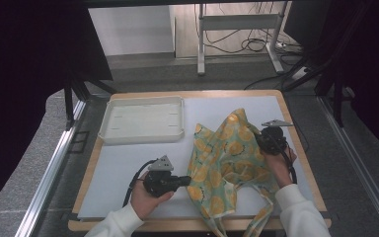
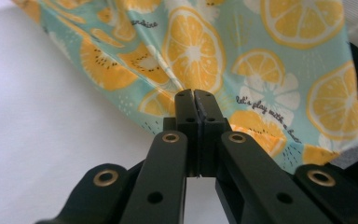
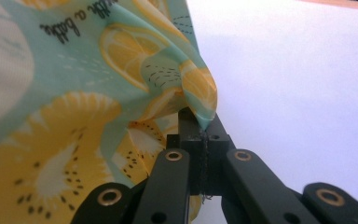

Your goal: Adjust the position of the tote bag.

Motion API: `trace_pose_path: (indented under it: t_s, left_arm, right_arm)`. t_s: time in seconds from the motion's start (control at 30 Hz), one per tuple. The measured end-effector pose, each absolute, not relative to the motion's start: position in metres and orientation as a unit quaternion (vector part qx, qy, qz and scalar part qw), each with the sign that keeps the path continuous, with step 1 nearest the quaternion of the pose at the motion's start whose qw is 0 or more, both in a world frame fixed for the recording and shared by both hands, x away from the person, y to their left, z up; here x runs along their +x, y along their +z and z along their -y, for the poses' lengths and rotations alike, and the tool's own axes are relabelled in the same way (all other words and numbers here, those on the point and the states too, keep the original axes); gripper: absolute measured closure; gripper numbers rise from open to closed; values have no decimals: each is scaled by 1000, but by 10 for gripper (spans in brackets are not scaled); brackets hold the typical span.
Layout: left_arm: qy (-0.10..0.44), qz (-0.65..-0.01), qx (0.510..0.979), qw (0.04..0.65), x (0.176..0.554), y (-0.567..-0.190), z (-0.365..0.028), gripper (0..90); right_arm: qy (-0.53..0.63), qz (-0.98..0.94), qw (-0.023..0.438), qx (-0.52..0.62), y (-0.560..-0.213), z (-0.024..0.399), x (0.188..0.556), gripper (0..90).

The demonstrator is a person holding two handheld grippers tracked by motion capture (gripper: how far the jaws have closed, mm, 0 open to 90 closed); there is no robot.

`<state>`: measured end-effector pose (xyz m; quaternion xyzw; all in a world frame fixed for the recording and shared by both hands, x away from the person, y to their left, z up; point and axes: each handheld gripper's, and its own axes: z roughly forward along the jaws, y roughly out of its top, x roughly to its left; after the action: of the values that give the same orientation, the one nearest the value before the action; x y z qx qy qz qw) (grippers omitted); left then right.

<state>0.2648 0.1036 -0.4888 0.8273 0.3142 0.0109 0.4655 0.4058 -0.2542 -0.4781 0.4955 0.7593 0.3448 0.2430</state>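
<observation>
A teal cloth (image 1: pixel 227 158) printed with orange and lemon slices lies bunched on the right half of the white mat (image 1: pixel 123 168). Its lower end hangs over the table's front edge. My left gripper (image 1: pixel 187 180) lies level at the cloth's left edge. Its jaws are shut and the folds of the cloth (image 2: pixel 261 70) run together at the left gripper's (image 2: pixel 195 95) tips. My right gripper (image 1: pixel 259 140) is at the cloth's right side, shut on an edge of the cloth (image 3: pixel 74 93) that drapes over the right gripper's (image 3: pixel 200 123) tips. Between the two grippers the fabric rises in a ridge.
An empty white tray (image 1: pixel 109 133) stands at the back left of the mat. The wooden table edge (image 1: pixel 301 148) runs close to my right hand. Beyond the table are a grey floor, a metal frame (image 1: pixel 200 44) and loose cables.
</observation>
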Motion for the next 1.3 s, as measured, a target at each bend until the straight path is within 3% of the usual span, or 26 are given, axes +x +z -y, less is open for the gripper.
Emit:
trace_pose_path:
  t_s: [0.87,1.3]
  left_arm:
    - [8,-323,818,477,274,-494,-115,899]
    - [-5,-300,830,471,262,-494,-102,900]
  right_arm:
    - [377,-750,228,493,-475,268,388,884]
    - [368,-755,226,493,-475,251,421,886]
